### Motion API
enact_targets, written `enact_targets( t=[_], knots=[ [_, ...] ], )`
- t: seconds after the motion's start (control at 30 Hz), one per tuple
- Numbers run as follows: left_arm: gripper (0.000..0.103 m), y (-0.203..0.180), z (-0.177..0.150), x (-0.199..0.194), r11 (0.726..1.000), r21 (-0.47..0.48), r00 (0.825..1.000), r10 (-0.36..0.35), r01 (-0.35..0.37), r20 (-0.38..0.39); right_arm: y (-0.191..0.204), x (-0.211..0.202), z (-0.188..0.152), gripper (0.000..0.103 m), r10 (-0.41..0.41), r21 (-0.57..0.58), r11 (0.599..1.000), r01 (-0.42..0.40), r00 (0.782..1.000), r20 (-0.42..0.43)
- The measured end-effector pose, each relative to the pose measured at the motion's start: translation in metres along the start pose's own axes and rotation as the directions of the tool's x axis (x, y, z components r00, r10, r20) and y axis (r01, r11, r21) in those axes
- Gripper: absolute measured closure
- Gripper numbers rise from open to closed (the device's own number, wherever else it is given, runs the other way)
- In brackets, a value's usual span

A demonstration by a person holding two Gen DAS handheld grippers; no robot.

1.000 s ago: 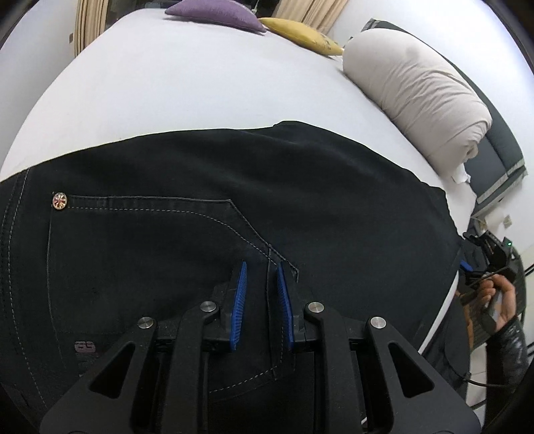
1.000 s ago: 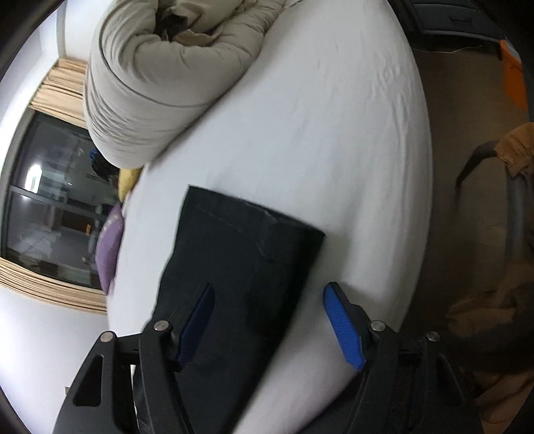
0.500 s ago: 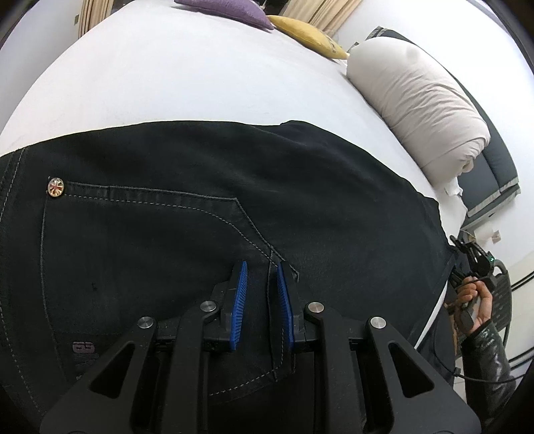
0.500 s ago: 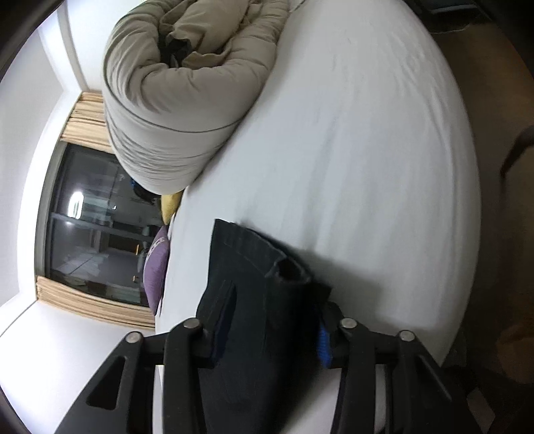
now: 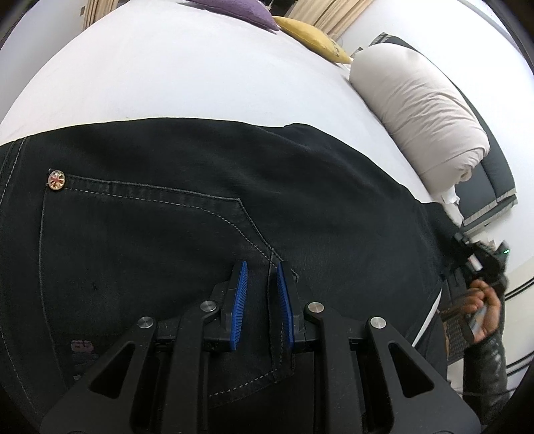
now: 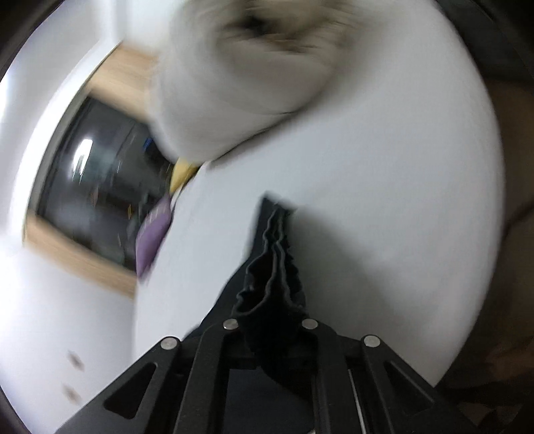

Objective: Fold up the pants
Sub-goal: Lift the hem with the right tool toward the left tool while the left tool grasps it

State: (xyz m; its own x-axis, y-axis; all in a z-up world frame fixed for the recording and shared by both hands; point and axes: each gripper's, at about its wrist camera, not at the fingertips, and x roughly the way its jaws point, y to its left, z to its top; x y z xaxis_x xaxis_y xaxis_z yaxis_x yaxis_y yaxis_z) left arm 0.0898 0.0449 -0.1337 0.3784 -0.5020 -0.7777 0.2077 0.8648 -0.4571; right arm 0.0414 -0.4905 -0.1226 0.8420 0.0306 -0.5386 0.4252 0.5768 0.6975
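Black pants (image 5: 200, 200) lie flat across a white bed (image 5: 167, 73), back pocket up with a small metal rivet (image 5: 57, 179). My left gripper (image 5: 261, 277) rests over the pocket's corner seam with its blue pads close together around a fold of the cloth. In the right wrist view my right gripper (image 6: 270, 320) is shut on the bunched leg end of the pants (image 6: 273, 260), and its pads are hidden by the cloth. The right gripper also shows in the left wrist view (image 5: 480, 260) at the far right edge of the pants.
A rolled beige duvet (image 5: 424, 110) lies along the right side of the bed. A purple cushion (image 5: 233, 10) and a yellow cushion (image 5: 313, 36) sit at the far end. A dark window (image 6: 100, 187) is beyond. The right view is motion blurred.
My right gripper went from open above the leg end to shut on it, bunching the cloth, and is now moving fast. My left gripper stays on the pocket seam.
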Motion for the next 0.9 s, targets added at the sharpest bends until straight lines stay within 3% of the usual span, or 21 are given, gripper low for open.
enact_targets(
  t=[0.07, 0.17, 0.2, 0.27, 0.3, 0.37, 0.53, 0.7, 0.9],
  knots=[
    [0.085, 0.001, 0.0, -0.002, 1.0, -0.003, 1.0, 0.001, -0.001, 0.007, 0.046, -0.001, -0.018, 0.094, -0.01, -0.154, 0.988, 0.006, 1.0, -0.025],
    [0.08, 0.003, 0.0, -0.007, 0.999, -0.039, 1.0, -0.014, 0.015, 0.015, 0.127, 0.002, -0.078, 0.094, -0.025, -0.443, 0.897, -0.014, 0.996, -0.083],
    [0.075, 0.005, 0.0, -0.009, 0.998, -0.057, 0.999, -0.037, 0.038, 0.015, 0.156, 0.009, -0.114, 0.094, -0.05, -0.574, 0.819, -0.019, 0.993, -0.104],
    [0.037, 0.007, 0.001, -0.013, 0.992, -0.084, 0.995, -0.093, 0.096, 0.031, 0.179, 0.026, -0.161, 0.094, -0.112, -0.718, 0.696, -0.016, 0.985, -0.13],
    [0.031, 0.006, 0.002, -0.016, 0.989, -0.093, 0.993, -0.11, 0.114, 0.041, 0.184, 0.045, -0.189, 0.094, -0.184, -0.784, 0.621, -0.006, 0.971, -0.153],
    [0.023, 0.0, 0.003, -0.02, 0.987, -0.101, 0.992, -0.124, 0.127, 0.04, 0.184, 0.065, -0.222, 0.094, -0.267, -0.831, 0.557, 0.01, 0.949, -0.167],
    [0.021, -0.008, 0.011, -0.004, 0.957, -0.192, 0.975, -0.224, 0.218, -0.008, 0.196, 0.054, -0.24, 0.094, -0.267, -0.906, 0.418, 0.069, 0.962, -0.05],
    [0.02, -0.039, 0.033, 0.015, 0.938, -0.184, 0.948, -0.311, 0.295, -0.065, 0.203, 0.044, -0.241, 0.094, -0.254, -0.912, 0.4, 0.093, 0.967, -0.012],
    [0.02, -0.061, 0.062, 0.05, 0.929, -0.203, 0.927, -0.342, 0.31, -0.153, 0.23, 0.024, -0.269, 0.094, -0.204, -0.958, 0.266, 0.11, 0.977, 0.056]
  ],
)
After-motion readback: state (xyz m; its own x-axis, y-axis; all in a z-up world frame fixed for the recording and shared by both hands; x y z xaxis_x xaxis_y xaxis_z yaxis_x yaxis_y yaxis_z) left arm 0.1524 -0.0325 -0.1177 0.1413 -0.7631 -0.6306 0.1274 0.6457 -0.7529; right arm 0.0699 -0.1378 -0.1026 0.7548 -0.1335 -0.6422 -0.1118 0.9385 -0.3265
